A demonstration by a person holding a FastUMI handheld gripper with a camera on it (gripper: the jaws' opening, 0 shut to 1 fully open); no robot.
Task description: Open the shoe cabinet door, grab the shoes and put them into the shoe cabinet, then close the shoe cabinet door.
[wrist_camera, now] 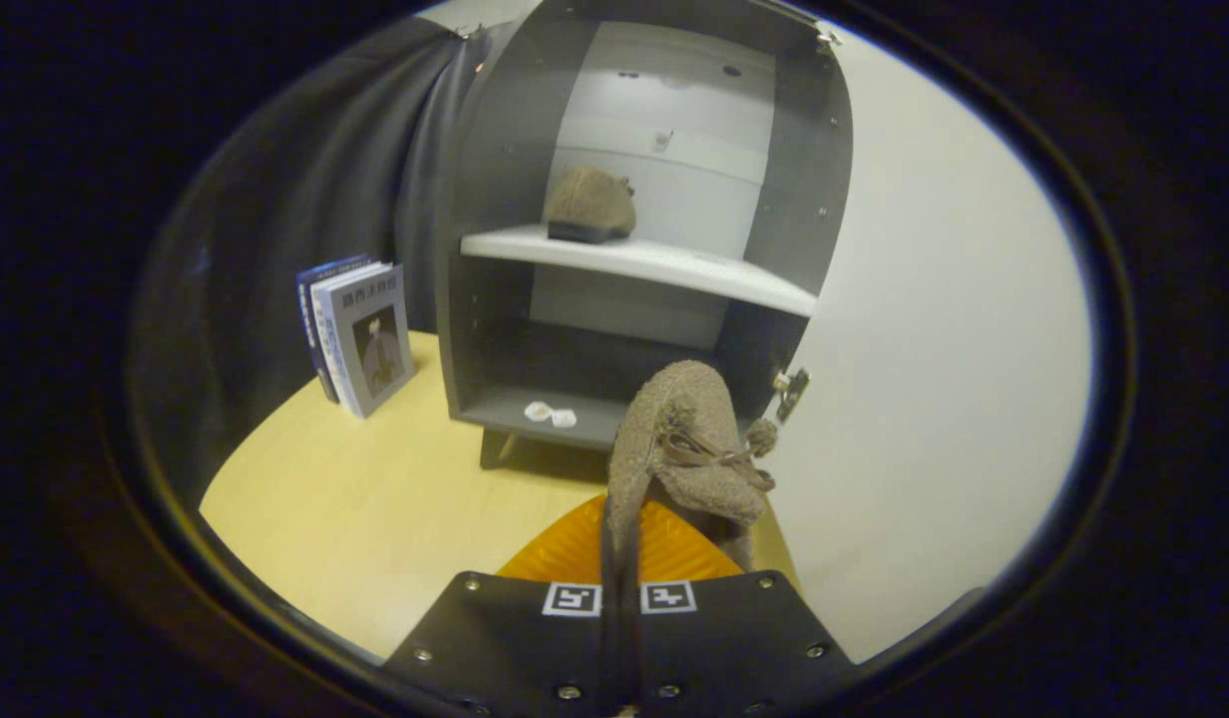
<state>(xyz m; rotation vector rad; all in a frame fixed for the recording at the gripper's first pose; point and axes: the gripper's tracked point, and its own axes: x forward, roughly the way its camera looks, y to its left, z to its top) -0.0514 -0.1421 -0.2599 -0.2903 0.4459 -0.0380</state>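
My gripper (620, 558) is closed on one fuzzy shoe (686, 449). I count a second shoe (590, 204) on the open cabinet (809, 170) shelf.

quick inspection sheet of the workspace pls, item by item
surface: light wood tabletop, bare ahead of the cabinet.
job's things: shoe cabinet with door swung open; one fuzzy shoe on the white shelf; second shoe held up in front of the cabinet.
clutter: books standing beside the cabinet; two small white packets on the cabinet's bottom level.
grippers: gripper, jaws nearly together, pinching the second shoe's rim.
cables: nothing seen.
surroundings: black cloth wall behind the books and cabinet.
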